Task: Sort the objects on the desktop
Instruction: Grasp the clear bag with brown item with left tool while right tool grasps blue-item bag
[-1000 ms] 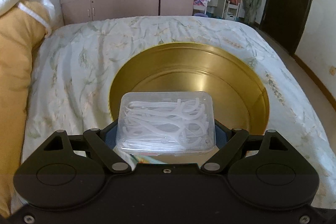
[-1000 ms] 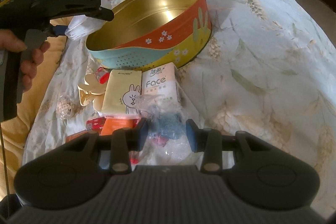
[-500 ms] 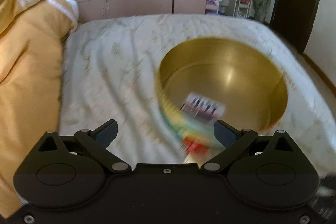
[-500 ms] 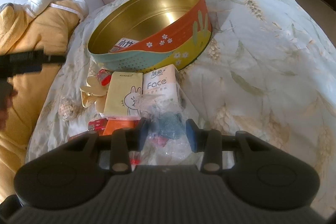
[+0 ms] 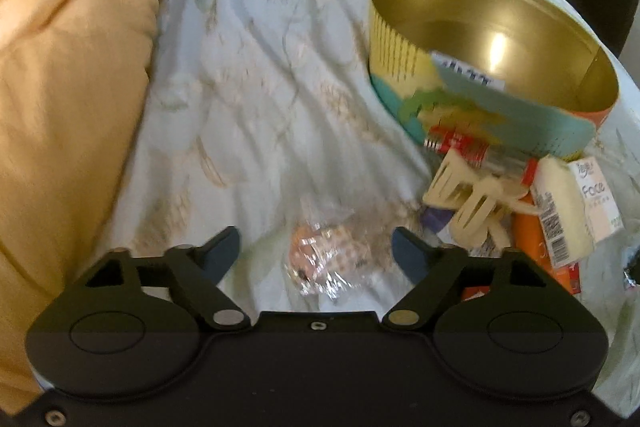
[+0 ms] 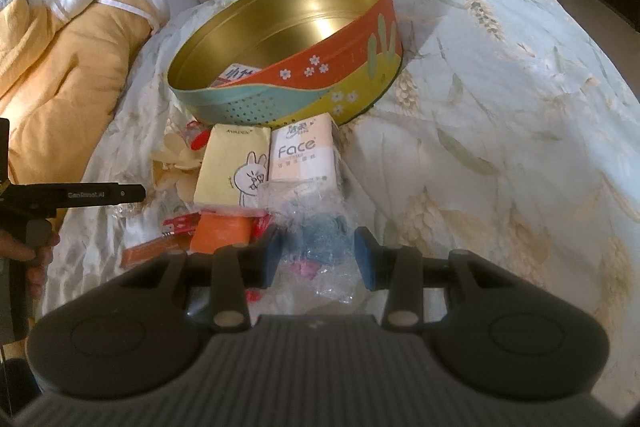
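My left gripper (image 5: 316, 253) is open and low over the bed, its fingers on either side of a small clear-wrapped orange item (image 5: 324, 259) without touching it. The round gold-lined tin (image 5: 400, 39) stands at the right, with a floss box (image 5: 468, 75) lying inside. My right gripper (image 6: 319, 259) is half closed on a clear bag with something blue in it (image 6: 320, 235), with both pads against the plastic. The tin (image 6: 352, 75) stands beyond the bag. The floss box (image 6: 236, 73) shows over the tin's rim.
Below the tin lie a cream hair claw (image 5: 468, 195), a yellow rabbit tissue pack (image 6: 236, 167), a "Face" tissue pack (image 6: 300, 155) and orange packets (image 6: 220, 233). A yellow quilt (image 5: 68, 67) fills the left. A hand (image 6: 28, 259) holds the left gripper's handle.
The left gripper opened and let the floss box fall into the tin. It then swung back and down over the small wrapped item. The right gripper stayed put on its bag.
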